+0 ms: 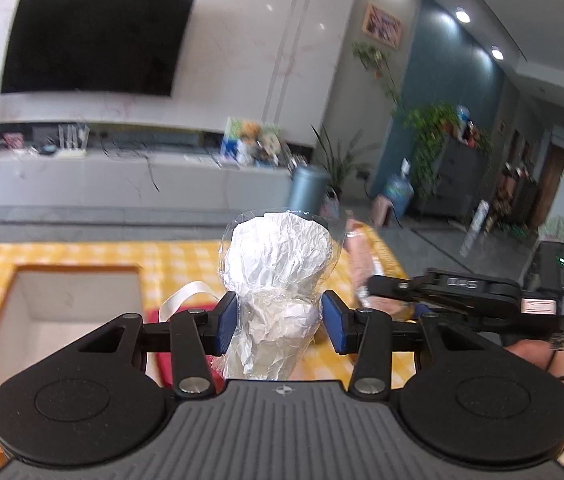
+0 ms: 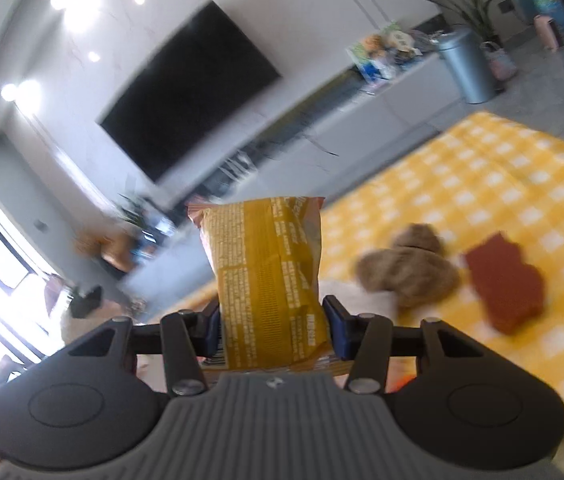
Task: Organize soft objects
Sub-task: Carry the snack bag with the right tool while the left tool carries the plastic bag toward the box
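My left gripper [image 1: 279, 322] is shut on a clear plastic pack of white crumpled tissue [image 1: 277, 264], held upright above the yellow checked tablecloth [image 1: 81, 254]. An open cardboard box [image 1: 69, 312] sits just left of it. The other gripper [image 1: 462, 292] shows at the right of the left wrist view, beside a pinkish packet edge [image 1: 360, 256]. In the right wrist view my right gripper [image 2: 271, 326] is shut on a yellow snack bag [image 2: 269, 276], lifted and tilted. A brown plush toy [image 2: 406, 270] and a red-brown cloth piece [image 2: 506, 284] lie on the tablecloth [image 2: 502, 176].
A white ribbon loop [image 1: 185, 298] and a red item [image 1: 157, 316] lie by the box. Beyond the table are a TV [image 1: 93, 40], a low cabinet [image 1: 121, 176], a grey bin [image 1: 308, 188] and potted plants [image 1: 430, 128].
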`<move>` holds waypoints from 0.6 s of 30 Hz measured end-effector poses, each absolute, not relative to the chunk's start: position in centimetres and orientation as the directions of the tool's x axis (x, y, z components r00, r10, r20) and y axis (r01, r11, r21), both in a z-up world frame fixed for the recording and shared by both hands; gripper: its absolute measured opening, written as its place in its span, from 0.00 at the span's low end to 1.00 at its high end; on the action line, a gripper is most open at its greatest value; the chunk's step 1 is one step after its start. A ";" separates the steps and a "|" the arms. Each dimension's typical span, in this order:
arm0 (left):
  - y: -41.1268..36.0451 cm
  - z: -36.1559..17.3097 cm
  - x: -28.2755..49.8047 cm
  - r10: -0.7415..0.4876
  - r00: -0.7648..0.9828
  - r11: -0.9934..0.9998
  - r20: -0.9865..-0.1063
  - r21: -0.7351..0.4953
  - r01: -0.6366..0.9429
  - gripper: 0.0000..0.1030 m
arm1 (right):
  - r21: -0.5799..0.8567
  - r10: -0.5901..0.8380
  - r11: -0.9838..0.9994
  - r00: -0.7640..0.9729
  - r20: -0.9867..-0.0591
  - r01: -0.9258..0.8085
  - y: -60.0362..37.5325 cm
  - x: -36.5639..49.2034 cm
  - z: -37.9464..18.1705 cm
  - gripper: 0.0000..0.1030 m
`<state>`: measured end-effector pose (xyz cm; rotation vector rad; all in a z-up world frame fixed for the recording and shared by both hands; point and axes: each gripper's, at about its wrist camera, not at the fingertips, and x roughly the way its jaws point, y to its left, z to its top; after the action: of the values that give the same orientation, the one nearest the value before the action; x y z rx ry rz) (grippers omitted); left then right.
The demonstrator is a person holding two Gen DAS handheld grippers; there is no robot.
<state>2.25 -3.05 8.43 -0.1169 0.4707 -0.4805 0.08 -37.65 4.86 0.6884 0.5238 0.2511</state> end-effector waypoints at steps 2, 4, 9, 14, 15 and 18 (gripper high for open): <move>-1.2 8.7 1.8 -0.437 0.806 0.899 -0.400 -0.214 0.381 0.50 | 0.674 0.406 0.734 0.846 -0.345 -0.078 -36.6 -0.1 6.0 0.49; 0.7 8.7 1.4 -0.400 0.828 0.916 -0.393 -0.216 0.339 0.50 | 0.663 0.405 0.743 0.848 -0.341 -0.088 -35.0 -0.1 7.0 0.49; 5.4 7.8 1.5 -0.292 0.867 0.946 -0.402 -0.255 0.201 0.50 | 0.663 0.462 0.737 0.813 -0.354 -0.130 -29.7 0.5 7.8 0.49; 9.6 6.5 2.6 -0.270 0.876 0.930 -0.400 -0.342 0.131 0.50 | 0.606 0.529 0.769 0.735 -0.424 -0.204 -22.4 1.5 7.1 0.49; 10.2 6.3 2.9 -0.272 0.876 0.927 -0.398 -0.353 0.127 0.50 | 0.589 0.530 0.780 0.723 -0.443 -0.211 -20.8 1.8 6.9 0.49; 12.1 5.5 3.2 -0.288 0.866 0.912 -0.410 -0.392 0.118 0.50 | 0.543 0.528 0.810 0.679 -0.510 -0.222 -16.6 2.7 5.6 0.49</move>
<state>3.21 12.09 5.48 -0.3660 0.4803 -0.2174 2.70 -16.64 5.55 0.4665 0.7069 0.4384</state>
